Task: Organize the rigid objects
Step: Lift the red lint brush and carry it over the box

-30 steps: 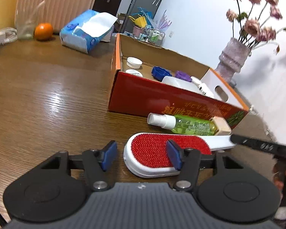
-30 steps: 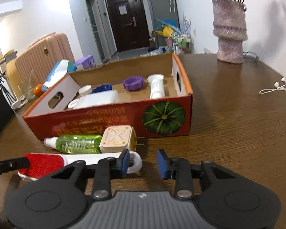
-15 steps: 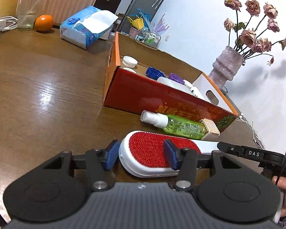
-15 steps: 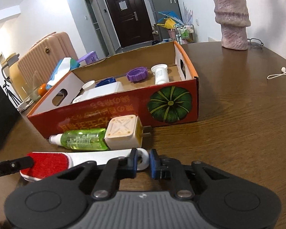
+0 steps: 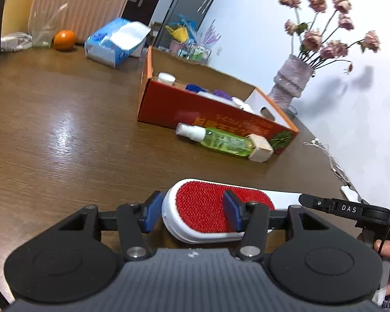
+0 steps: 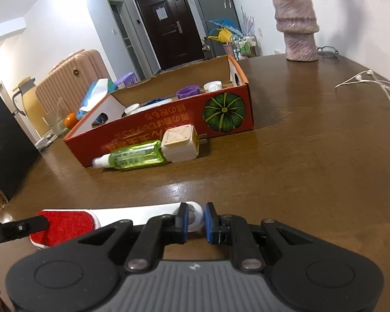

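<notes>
A white lint brush with a red pad (image 5: 202,212) is held off the table by both grippers. My left gripper (image 5: 192,214) is shut on its red head end. My right gripper (image 6: 195,221) is shut on the looped end of its white handle (image 6: 143,214). A green spray bottle (image 5: 221,140) (image 6: 135,154) and a cream plug-in block (image 5: 260,150) (image 6: 179,144) lie on the table against the red cardboard box (image 5: 169,106) (image 6: 156,124). The box holds several caps and white containers.
A wooden table (image 5: 52,130) carries a tissue pack (image 5: 114,43), an orange (image 5: 64,39), a glass (image 5: 43,35) and a vase of dried roses (image 5: 292,80) (image 6: 297,23). White earphones (image 6: 377,85) lie at the right. A pink suitcase (image 6: 70,78) stands behind.
Both grippers closed on the lint brush and lifted it up and back from the box. The bottle and block stayed put.
</notes>
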A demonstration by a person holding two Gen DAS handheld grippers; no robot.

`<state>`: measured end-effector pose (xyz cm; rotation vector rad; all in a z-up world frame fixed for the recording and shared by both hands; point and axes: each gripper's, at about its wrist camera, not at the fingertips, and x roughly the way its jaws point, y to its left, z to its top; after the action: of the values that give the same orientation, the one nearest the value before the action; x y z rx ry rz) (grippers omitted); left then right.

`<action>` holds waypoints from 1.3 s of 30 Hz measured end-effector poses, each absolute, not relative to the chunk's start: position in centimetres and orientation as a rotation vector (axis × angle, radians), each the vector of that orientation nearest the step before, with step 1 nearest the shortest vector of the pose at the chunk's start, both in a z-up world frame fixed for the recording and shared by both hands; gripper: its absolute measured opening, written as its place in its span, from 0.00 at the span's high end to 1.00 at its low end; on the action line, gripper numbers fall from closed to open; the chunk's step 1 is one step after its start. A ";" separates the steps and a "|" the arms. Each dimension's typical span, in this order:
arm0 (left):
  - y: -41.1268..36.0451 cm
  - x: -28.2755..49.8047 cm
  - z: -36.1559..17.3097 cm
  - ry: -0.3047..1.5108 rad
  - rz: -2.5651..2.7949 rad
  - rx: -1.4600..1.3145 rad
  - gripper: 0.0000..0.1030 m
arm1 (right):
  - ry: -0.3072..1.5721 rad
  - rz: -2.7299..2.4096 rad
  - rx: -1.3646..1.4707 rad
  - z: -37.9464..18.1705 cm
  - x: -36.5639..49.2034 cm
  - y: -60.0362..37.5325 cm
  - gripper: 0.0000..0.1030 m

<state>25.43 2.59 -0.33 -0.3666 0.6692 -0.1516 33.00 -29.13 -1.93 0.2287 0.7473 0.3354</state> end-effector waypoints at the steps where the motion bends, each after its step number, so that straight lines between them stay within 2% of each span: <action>1: 2.5 24.8 0.0 0.659 -0.152 -0.364 0.50 | 0.734 0.335 0.225 -1.4 32.2 -29.2 0.87; 11: 2.2 18.3 3.9 0.535 -0.176 -0.340 0.49 | 0.602 0.333 0.195 2.9 25.2 -29.5 0.87; 22: 2.4 14.5 4.4 0.486 -0.189 -0.342 0.49 | 0.534 0.316 0.192 4.0 21.1 -29.1 0.87; 29: 2.9 15.8 4.4 0.477 -0.191 -0.341 0.49 | 0.552 0.304 0.186 3.4 21.8 -28.6 0.87; 39: 3.6 23.8 6.0 0.470 -0.200 -0.331 0.49 | 0.536 0.287 0.160 4.8 28.6 -27.7 0.87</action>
<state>23.79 3.62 5.96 -0.3310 0.4703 -0.2003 28.56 -27.66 4.84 0.1604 0.5364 0.2875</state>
